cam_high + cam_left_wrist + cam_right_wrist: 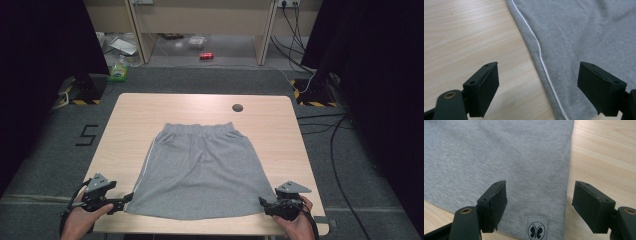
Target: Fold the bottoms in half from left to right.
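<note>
At lower centre of the high view, the grey jersey skirt w/ white side piping (200, 170) lay flat, waistband far, hem near, both hem corners between spread jaws: left gripper (124, 201) at lower-left corner, right gripper (265, 204) at lower-right, neither pinching.

One grey skirt (197, 167), two grippers.

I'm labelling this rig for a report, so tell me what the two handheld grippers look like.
Both the left gripper and the right gripper are black, each topped by a grey three-cornered plate. Each has two blocky black jaws with small screw holes, on arms with brass-coloured pivots. Dark cables loop at the person's wrists.
</note>
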Motion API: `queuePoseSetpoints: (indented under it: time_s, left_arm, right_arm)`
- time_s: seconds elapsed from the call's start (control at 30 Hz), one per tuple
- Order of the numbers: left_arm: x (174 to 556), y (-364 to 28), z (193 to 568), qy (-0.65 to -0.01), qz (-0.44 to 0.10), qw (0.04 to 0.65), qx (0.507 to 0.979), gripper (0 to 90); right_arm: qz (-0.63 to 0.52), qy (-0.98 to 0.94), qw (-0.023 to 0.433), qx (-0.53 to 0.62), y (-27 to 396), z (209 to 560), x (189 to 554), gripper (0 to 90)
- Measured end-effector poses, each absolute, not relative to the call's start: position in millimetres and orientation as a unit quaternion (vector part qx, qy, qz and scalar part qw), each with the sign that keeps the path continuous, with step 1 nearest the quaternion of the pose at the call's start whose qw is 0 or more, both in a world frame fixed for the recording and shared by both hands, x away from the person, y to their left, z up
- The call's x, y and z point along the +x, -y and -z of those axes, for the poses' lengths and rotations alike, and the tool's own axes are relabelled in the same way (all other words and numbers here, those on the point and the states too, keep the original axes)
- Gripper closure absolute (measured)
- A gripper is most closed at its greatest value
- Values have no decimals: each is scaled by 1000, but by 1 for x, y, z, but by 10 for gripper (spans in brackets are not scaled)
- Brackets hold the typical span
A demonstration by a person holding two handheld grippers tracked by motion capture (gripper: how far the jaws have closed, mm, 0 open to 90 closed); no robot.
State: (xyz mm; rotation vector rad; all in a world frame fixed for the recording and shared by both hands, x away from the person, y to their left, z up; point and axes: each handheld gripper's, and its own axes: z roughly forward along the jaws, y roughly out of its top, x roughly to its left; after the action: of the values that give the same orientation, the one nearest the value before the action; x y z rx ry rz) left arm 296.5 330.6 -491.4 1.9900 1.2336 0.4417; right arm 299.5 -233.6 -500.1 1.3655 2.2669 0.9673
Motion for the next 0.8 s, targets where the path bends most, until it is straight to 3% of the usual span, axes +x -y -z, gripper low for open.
queuePoseSetpoints:
  time_s: [0.43,0.8]
  left_arm:
    - [327,-328,485,-480,-171,377,773,169]
    - [377,-310,474,-476,-168,385,773,184]
  right_arm:
    - [-340,-795,162,475,233,500,300,279]
    - [-341,-792,161,480,234,500,300,280]
